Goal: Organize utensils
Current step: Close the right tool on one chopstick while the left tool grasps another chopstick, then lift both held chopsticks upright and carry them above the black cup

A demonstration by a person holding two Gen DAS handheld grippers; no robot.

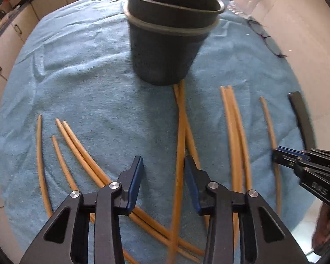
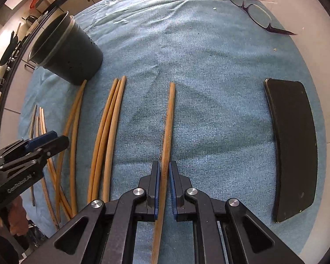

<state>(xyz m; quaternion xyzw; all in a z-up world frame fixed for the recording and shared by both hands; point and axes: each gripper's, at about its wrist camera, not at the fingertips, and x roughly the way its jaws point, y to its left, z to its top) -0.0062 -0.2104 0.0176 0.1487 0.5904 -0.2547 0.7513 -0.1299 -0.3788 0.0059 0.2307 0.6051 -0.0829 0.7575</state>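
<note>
Now right gripper (image 2: 164, 171) clamps one chopstick (image 2: 168, 127) on towel (image 2: 209, 88)

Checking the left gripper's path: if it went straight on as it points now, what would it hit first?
Probably the chopstick between the left gripper jaws, then the cloth beneath; depth is unclear.

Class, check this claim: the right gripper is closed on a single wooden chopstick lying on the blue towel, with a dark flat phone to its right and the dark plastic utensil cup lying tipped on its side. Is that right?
One detail is wrong. The dark plastic utensil cup stands upright on the blue towel, as the left wrist view shows. The right gripper does clamp a single wooden chopstick, with the dark flat phone to its right.
</note>
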